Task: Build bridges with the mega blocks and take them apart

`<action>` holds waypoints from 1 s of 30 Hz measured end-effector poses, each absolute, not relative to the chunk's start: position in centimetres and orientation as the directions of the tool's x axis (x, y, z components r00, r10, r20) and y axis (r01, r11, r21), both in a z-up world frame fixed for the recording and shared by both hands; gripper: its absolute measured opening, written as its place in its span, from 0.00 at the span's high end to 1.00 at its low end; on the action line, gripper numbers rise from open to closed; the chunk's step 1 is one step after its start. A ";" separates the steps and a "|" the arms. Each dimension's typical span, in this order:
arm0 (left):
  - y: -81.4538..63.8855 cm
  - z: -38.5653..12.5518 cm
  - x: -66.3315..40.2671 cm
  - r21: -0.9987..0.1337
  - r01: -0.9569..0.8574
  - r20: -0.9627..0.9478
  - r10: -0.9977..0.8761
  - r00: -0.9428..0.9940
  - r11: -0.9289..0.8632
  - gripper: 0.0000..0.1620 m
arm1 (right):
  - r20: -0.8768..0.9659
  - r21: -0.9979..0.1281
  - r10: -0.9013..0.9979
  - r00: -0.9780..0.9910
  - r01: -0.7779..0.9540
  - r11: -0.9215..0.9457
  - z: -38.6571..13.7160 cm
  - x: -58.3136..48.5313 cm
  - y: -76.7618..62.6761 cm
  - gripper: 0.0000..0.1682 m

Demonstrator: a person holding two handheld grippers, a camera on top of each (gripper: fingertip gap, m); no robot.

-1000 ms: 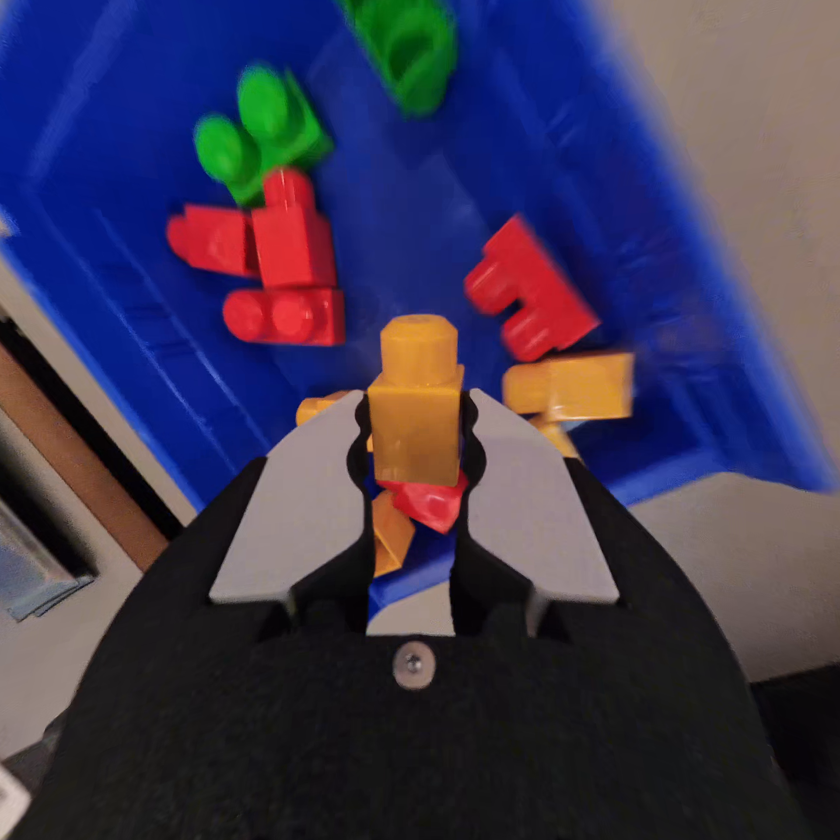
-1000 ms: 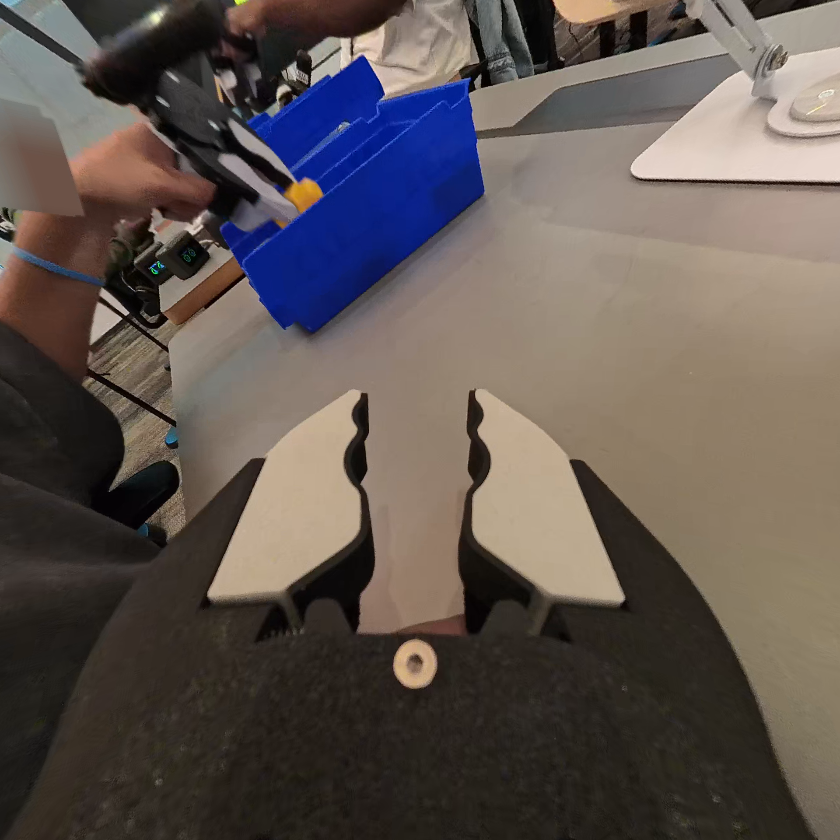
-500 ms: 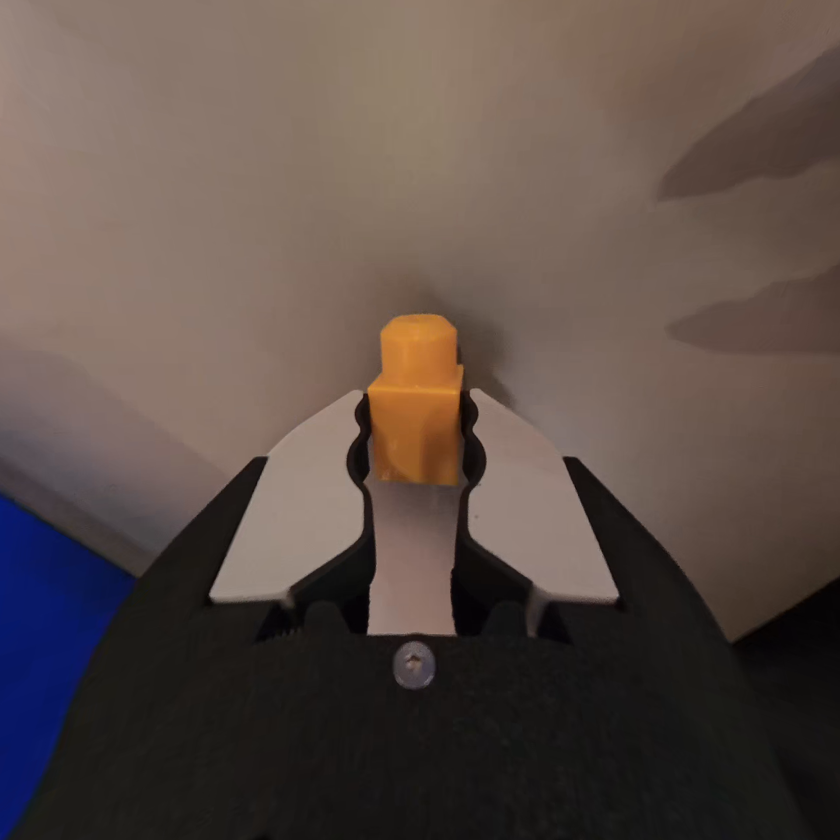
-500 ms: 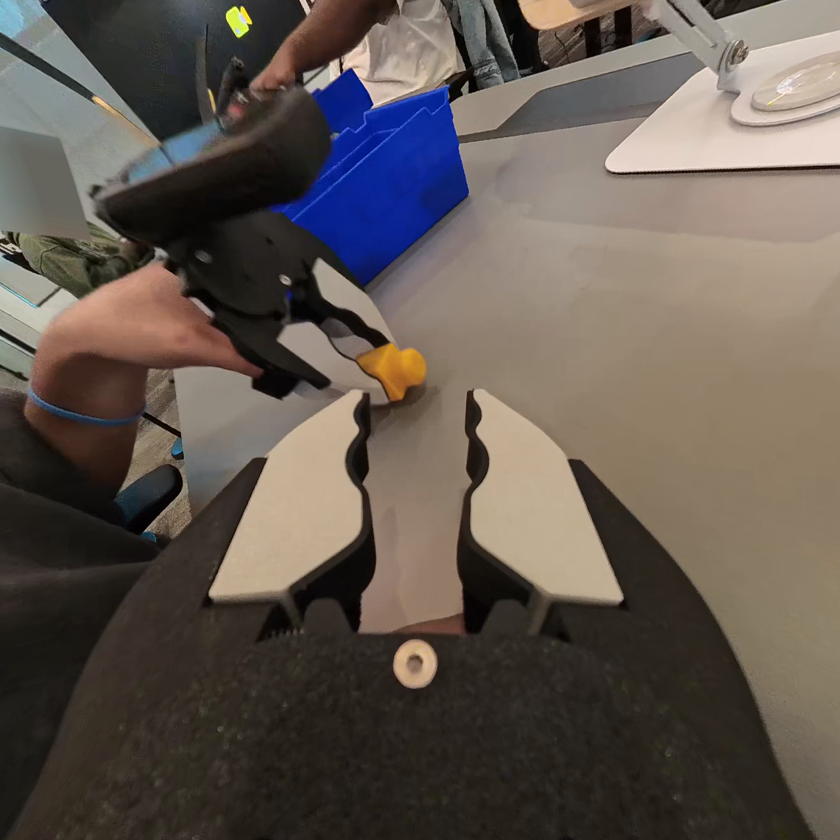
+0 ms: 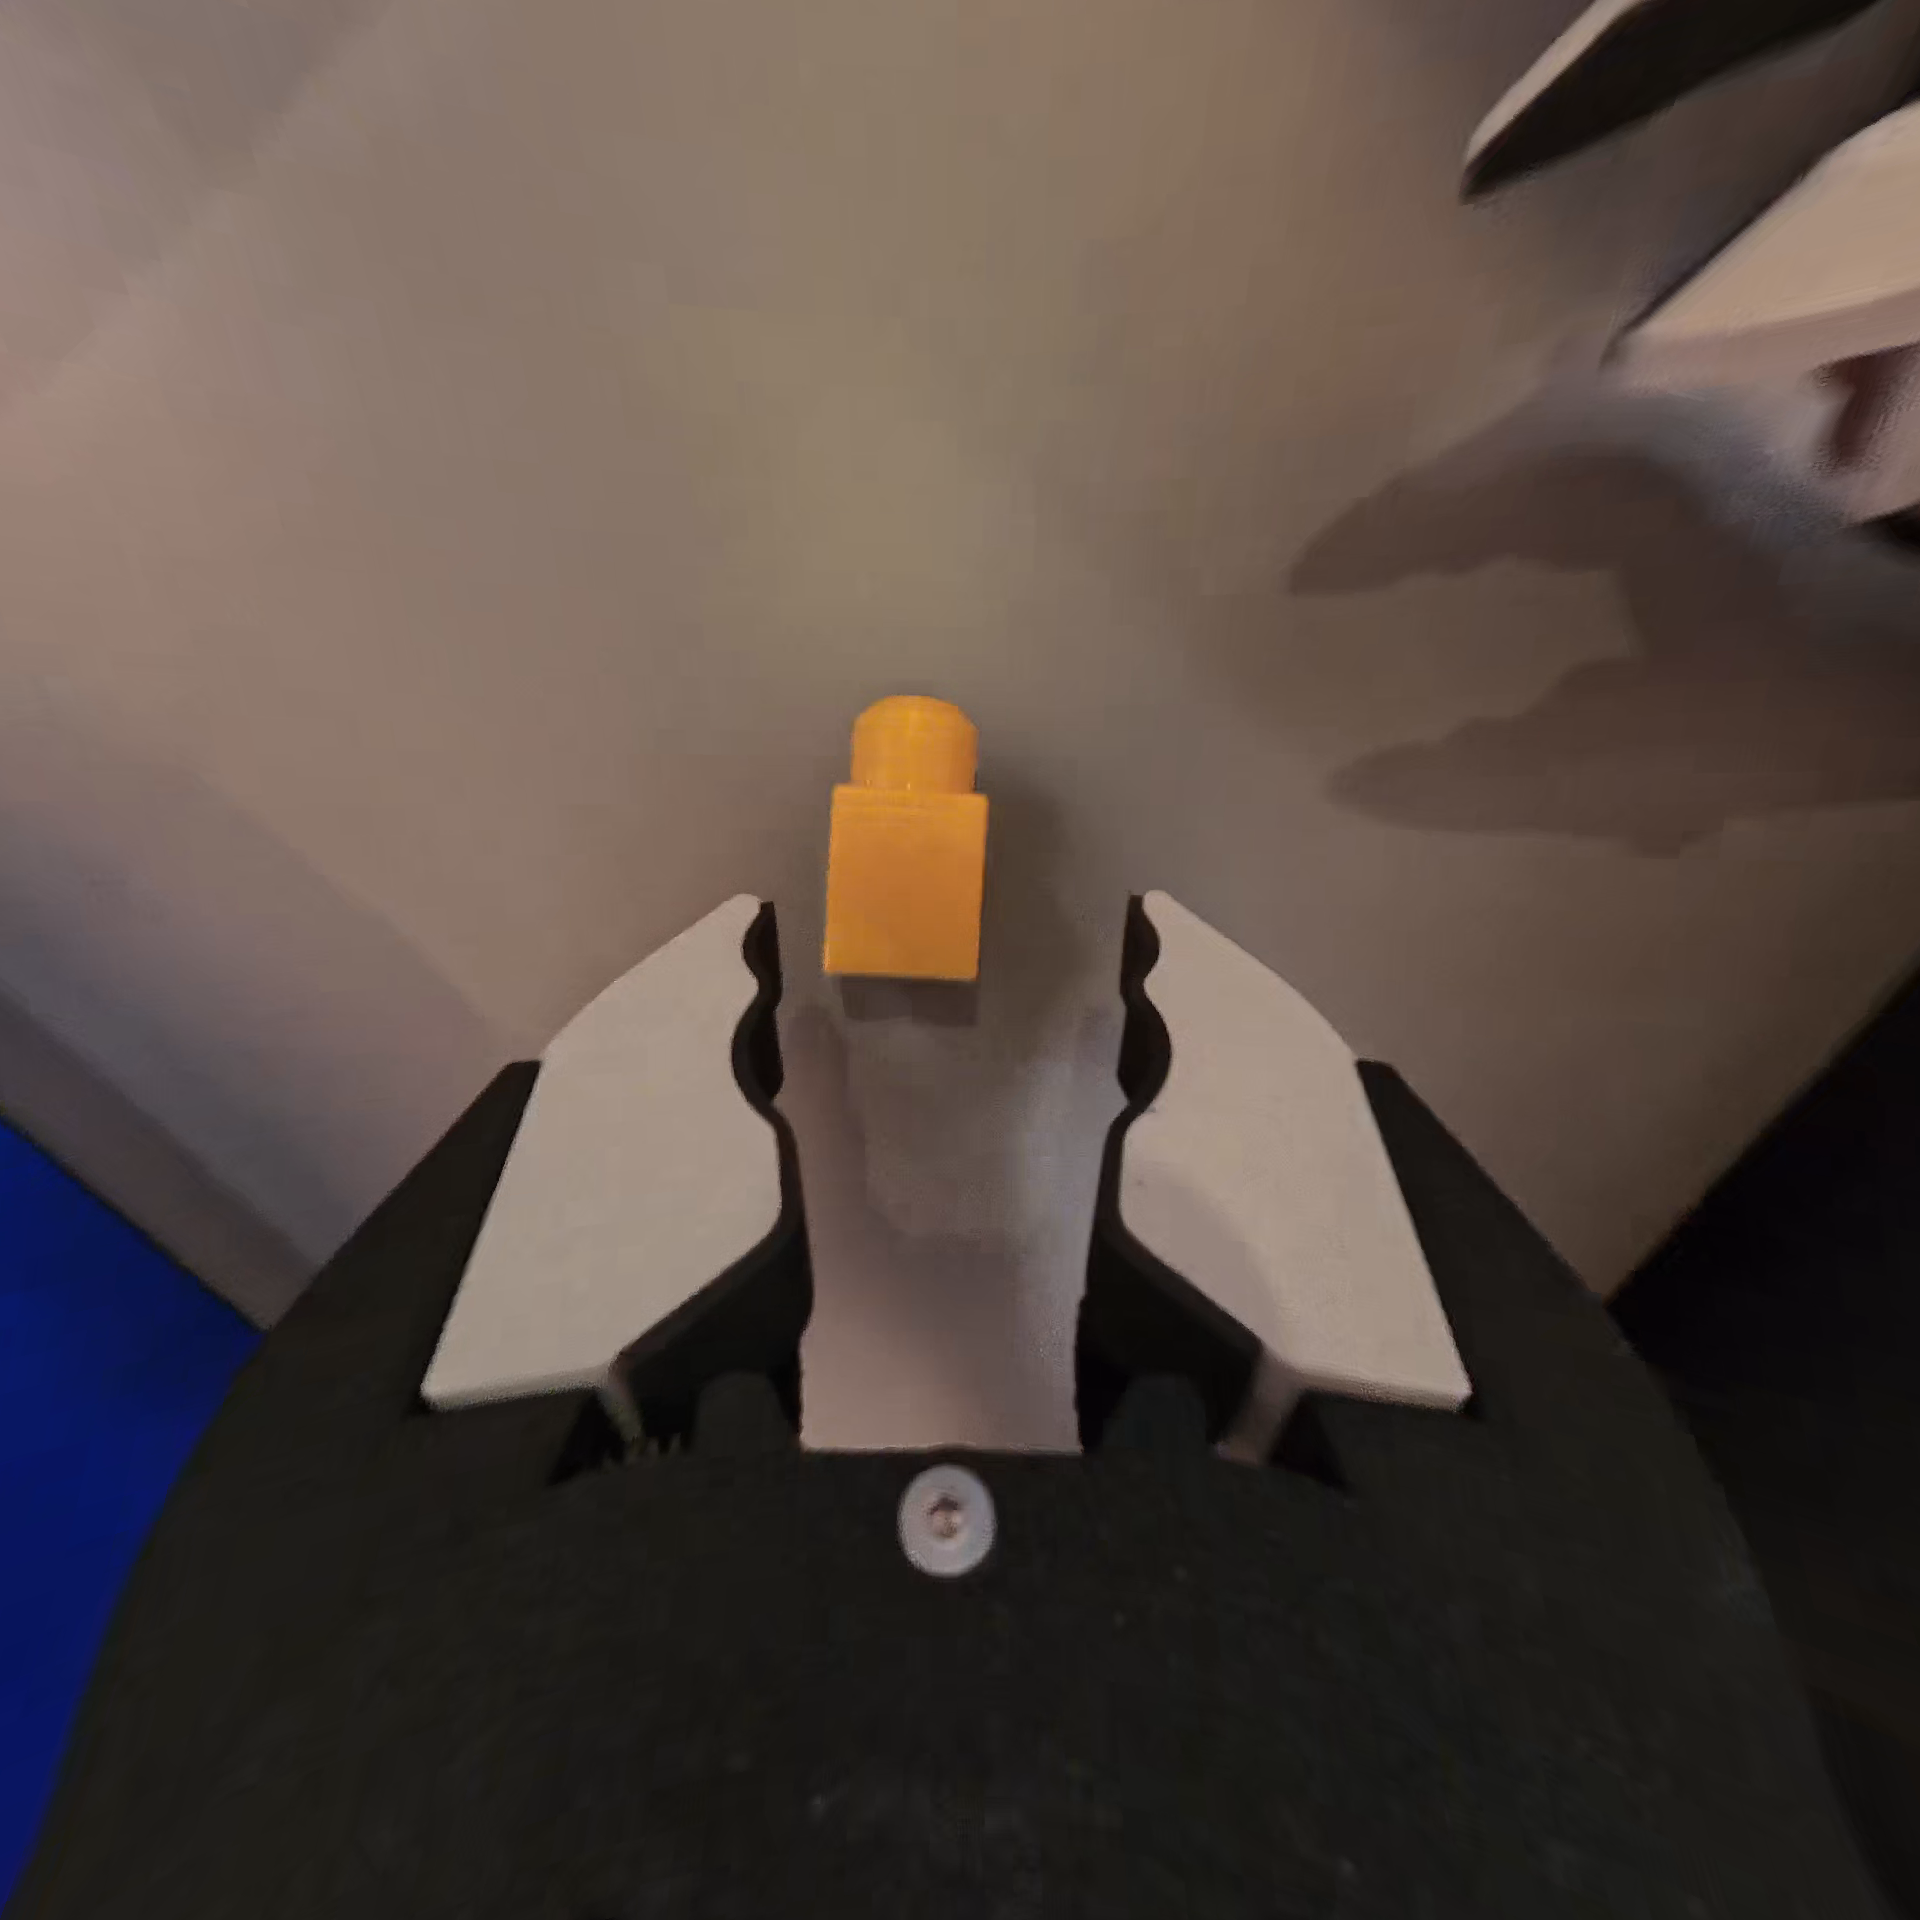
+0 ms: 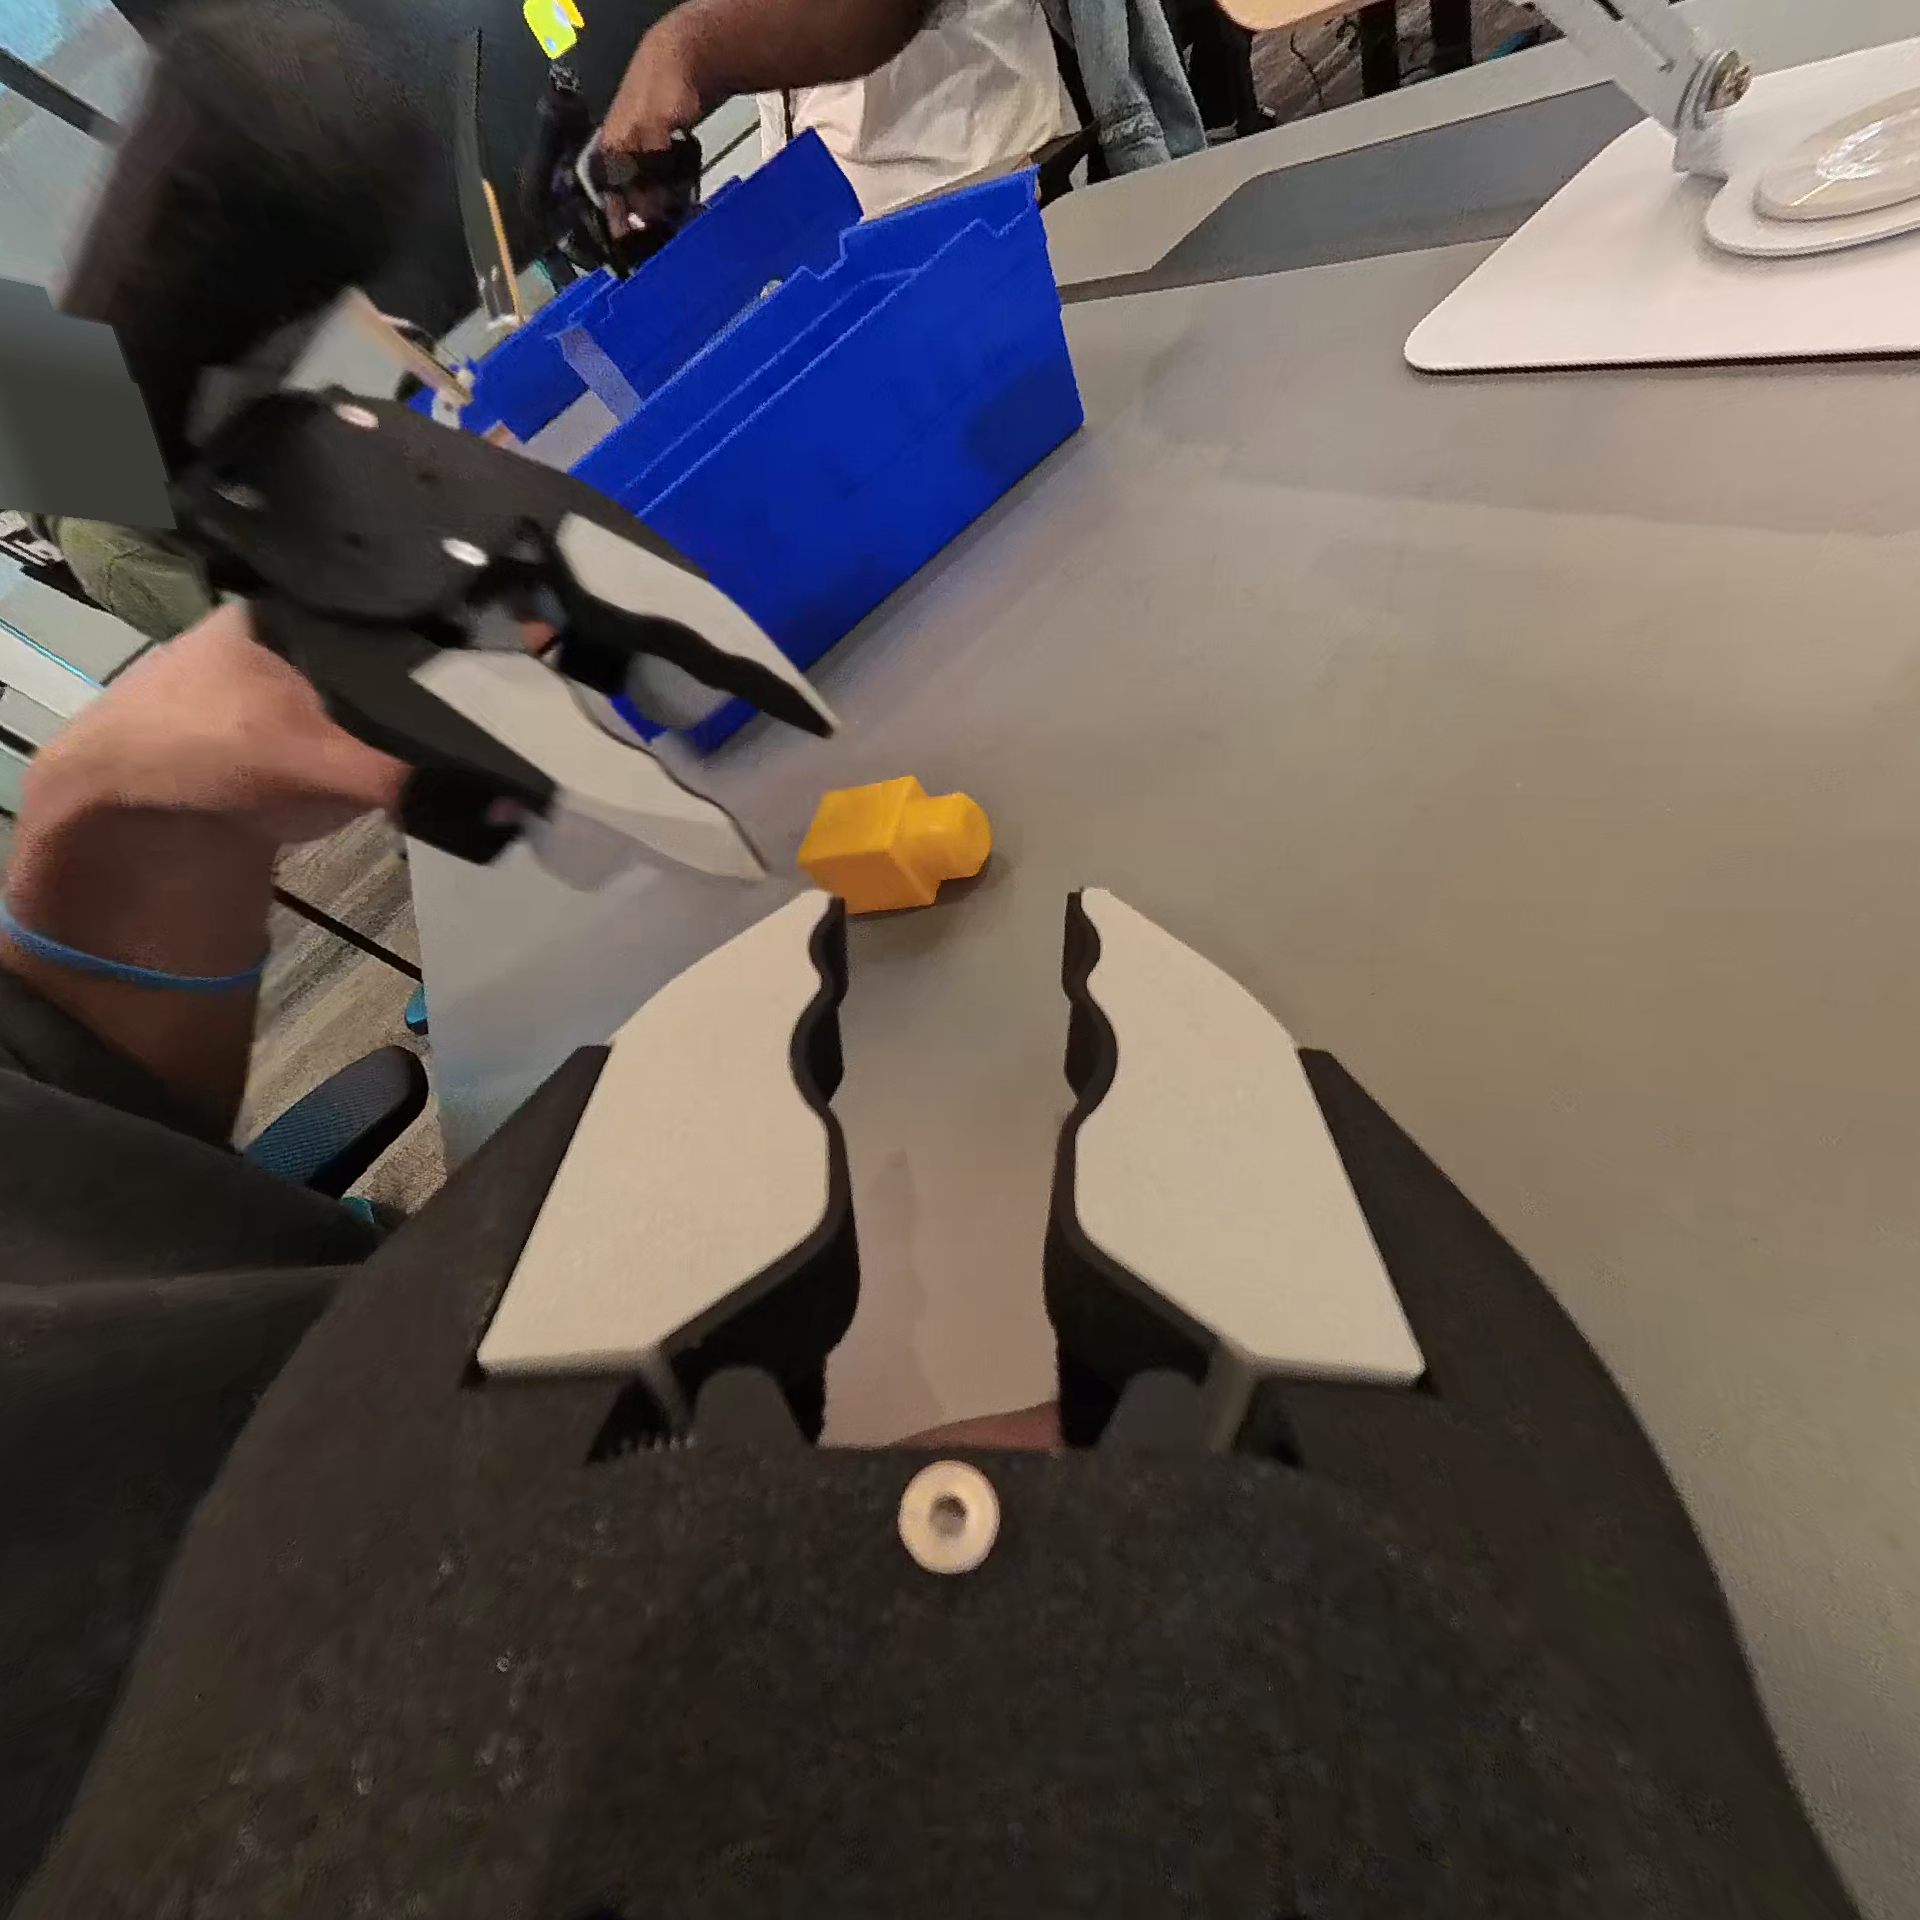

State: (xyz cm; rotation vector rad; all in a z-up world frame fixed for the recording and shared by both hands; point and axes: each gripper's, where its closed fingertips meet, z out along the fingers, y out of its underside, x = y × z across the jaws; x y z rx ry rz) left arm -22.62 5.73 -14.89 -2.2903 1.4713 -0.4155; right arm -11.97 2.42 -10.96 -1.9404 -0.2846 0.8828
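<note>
1. In the right wrist view, the right claw (image 6: 951,914) is seen nearest, hovering low over the grey table (image 6: 1455,779) with its jaws apart and nothing held between them.
2. Just beyond its fingertips, a single orange block (image 6: 894,844) is seen lying on its side on the table, its stud pointing away from the table's left edge.
3. In the left wrist view, the same orange block (image 5: 904,883) is shown just ahead of the left claw (image 5: 948,914); the jaws are spread wider than the block and no contact with either finger is seen.
4. In the right wrist view, the left claw (image 6: 800,800) is seen coming in from the table's left edge, held in a hand (image 6: 197,769), its lower fingertip just beside the block and its upper finger raised above it.
5. Farther back, by the left edge, a blue bin (image 6: 862,457) is set on the table; its contents cannot be made out from here.
6. A second blue bin (image 6: 748,260) is stood just behind the first.
7. At the far right corner, a white base plate (image 6: 1662,291) carrying a metal stand foot is placed.
8. Beyond the table's far edge, a person in a white shirt (image 6: 914,94) is partly seen.
</note>
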 end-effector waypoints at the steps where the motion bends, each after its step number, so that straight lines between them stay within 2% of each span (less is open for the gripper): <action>1: 5.6 -13.4 -23.3 -0.532 -0.748 0.075 -0.902 0.425 -0.397 0.61 | -0.461 -0.839 0.529 0.713 -0.155 -0.521 -11.0 -12.0 2.5 0.76; 5: 5.9 -8.1 -29.8 -0.701 -0.546 0.135 -0.837 0.530 -0.459 0.59 | -0.465 -0.834 0.525 0.713 -0.154 -0.530 -11.3 -12.2 2.8 0.76; 7: 6.8 -7.3 -35.2 -0.691 -0.504 0.106 -0.763 0.638 -0.518 0.53 | -0.474 -0.828 0.523 0.709 -0.157 -0.538 -11.6 -12.4 3.0 0.76; 8: 7.3 -7.2 -38.0 -0.679 -0.492 0.074 -0.718 0.692 -0.545 0.53 | -0.480 -0.825 0.522 0.705 -0.159 -0.542 -11.6 -12.5 3.1 0.76; 12: 9.5 -7.9 -44.9 -0.609 -0.491 -0.029 -0.601 0.799 -0.623 0.53 | -0.498 -0.814 0.528 0.688 -0.162 -0.558 -11.9 -13.3 3.2 0.76; 16: 12.8 -9.4 -46.4 -0.525 -0.584 -0.135 -0.617 0.776 -0.619 0.52 | -0.477 -0.820 0.541 0.693 -0.129 -0.557 -11.9 -13.9 3.1 0.76; 19: 14.7 -11.3 -44.9 -0.468 -0.633 -0.091 -0.679 0.729 -0.617 0.53 | -0.454 -0.828 0.540 0.709 -0.111 -0.550 -11.9 -13.7 2.9 0.76; 22: 16.0 -13.4 -44.5 -0.352 -0.724 -0.106 -0.743 0.661 -0.594 0.53 | -0.455 -0.828 0.532 0.714 -0.120 -0.548 -11.8 -13.1 2.8 0.77; 28: 16.1 -16.7 -43.4 -0.187 -0.789 0.026 -0.805 0.592 -0.586 0.49 | -0.459 -0.830 0.522 0.719 -0.138 -0.540 -11.5 -12.4 2.9 0.77; 30: 15.7 -17.8 -42.9 -0.152 -0.800 0.062 -0.814 0.578 -0.580 0.54 | -0.458 -0.830 0.523 0.719 -0.134 -0.542 -11.5 -12.4 2.8 0.77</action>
